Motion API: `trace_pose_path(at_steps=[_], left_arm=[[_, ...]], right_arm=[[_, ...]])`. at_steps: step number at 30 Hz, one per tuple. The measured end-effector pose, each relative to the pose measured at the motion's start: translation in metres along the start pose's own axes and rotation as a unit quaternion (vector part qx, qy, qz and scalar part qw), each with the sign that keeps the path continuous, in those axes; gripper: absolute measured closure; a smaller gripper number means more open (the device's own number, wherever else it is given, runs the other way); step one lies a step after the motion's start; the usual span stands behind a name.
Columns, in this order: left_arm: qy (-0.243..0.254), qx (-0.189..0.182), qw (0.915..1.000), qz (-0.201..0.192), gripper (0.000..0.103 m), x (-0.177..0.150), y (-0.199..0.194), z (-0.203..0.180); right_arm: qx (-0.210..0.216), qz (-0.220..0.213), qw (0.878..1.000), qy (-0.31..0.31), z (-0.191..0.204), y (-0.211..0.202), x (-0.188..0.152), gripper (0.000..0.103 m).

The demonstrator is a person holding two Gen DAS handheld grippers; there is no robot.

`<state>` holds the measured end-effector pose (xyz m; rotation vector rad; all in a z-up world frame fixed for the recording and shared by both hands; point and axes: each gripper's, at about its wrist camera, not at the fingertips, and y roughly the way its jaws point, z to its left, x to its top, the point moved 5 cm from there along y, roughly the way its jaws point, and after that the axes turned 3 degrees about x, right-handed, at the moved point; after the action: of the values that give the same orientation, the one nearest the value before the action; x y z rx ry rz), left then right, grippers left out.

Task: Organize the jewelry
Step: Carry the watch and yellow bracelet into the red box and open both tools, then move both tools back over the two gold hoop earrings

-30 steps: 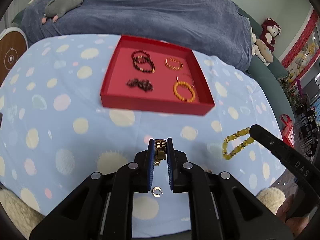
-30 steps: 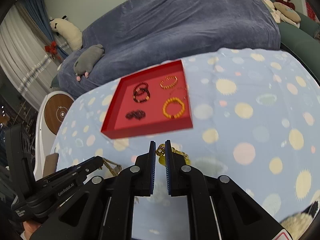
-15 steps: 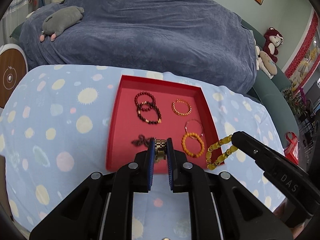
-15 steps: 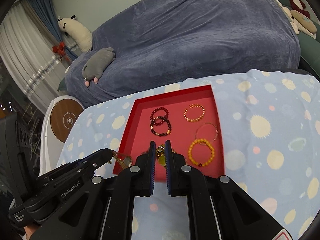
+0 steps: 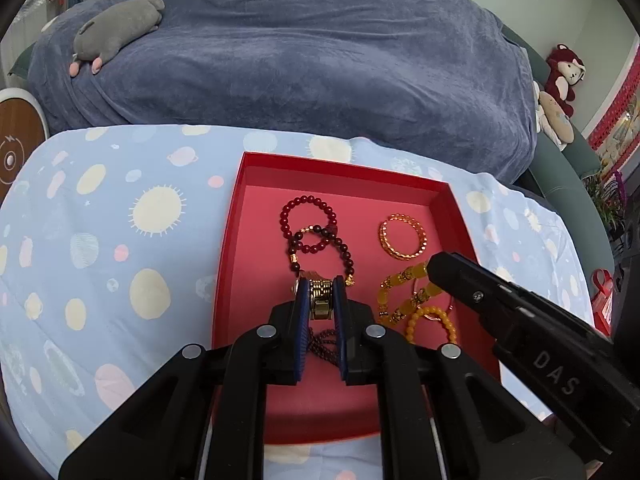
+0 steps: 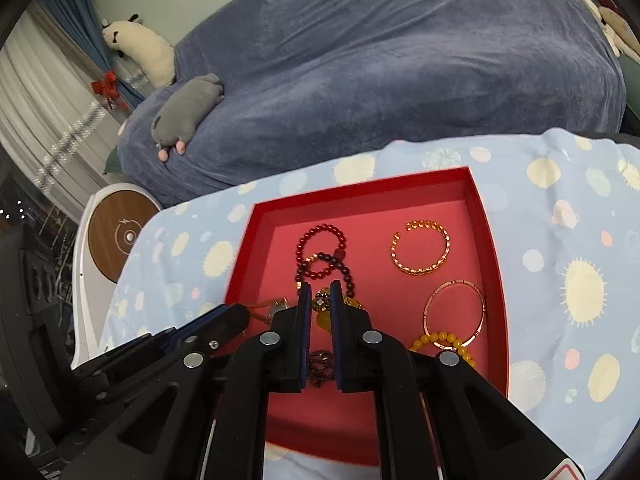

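A red tray (image 5: 240, 216) (image 6: 486, 216) on the spotted blue tablecloth holds dark red bead bracelets (image 5: 308, 220) (image 6: 320, 240), a gold chain bracelet (image 5: 402, 238) (image 6: 422, 246), a thin rose-gold bangle (image 6: 454, 308), an orange bead bracelet (image 5: 434, 322) and a dark chain (image 6: 320, 364). My left gripper (image 5: 320, 300) is shut on a gold metal watch band (image 5: 321, 300) over the tray. My right gripper (image 6: 320, 304) is shut on a yellow bead bracelet (image 5: 404, 292) (image 6: 322, 320), hanging just above the tray. Each gripper shows in the other's view.
A sofa under a blue blanket (image 5: 320, 60) stands behind the table, with a grey plush (image 5: 116, 28) on it. A round wooden-topped device (image 6: 120, 236) stands at the left. Plush toys (image 5: 564, 76) sit at the far right.
Both grippers have moved forward from the tablecloth to over the tray, each still holding its piece. The tray now fills the middle of both views.
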<state>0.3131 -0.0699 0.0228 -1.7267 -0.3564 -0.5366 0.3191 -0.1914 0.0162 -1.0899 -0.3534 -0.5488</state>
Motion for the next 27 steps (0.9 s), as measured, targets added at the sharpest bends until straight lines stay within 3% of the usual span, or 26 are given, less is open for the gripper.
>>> trace_pose_path(at_steps=[10, 12, 14, 16, 27], left_arm=[[0.003, 0.015, 0.9997, 0.017, 0.091, -0.009, 0.026, 0.004], [0.001, 0.016, 0.9998, 0.015, 0.091, -0.011, 0.026, 0.005], [-0.004, 0.019, 0.9998, 0.006, 0.089, -0.011, 0.021, 0.005], [-0.008, 0.020, 0.9998, 0.001, 0.071, -0.011, 0.014, 0.004], [-0.001, 0.013, 0.9997, -0.021, 0.070, -0.032, -0.038, -0.001]], right_arm=[[-0.040, 0.025, 0.999, 0.008, -0.032, 0.024, -0.012, 0.093], [-0.046, 0.021, 0.999, 0.005, -0.034, 0.021, -0.013, 0.087], [-0.049, 0.017, 0.999, 0.000, -0.034, 0.016, -0.015, 0.086], [-0.051, 0.009, 0.999, -0.004, -0.034, 0.006, -0.016, 0.079], [-0.052, -0.014, 0.998, -0.041, -0.009, -0.052, -0.037, 0.076]])
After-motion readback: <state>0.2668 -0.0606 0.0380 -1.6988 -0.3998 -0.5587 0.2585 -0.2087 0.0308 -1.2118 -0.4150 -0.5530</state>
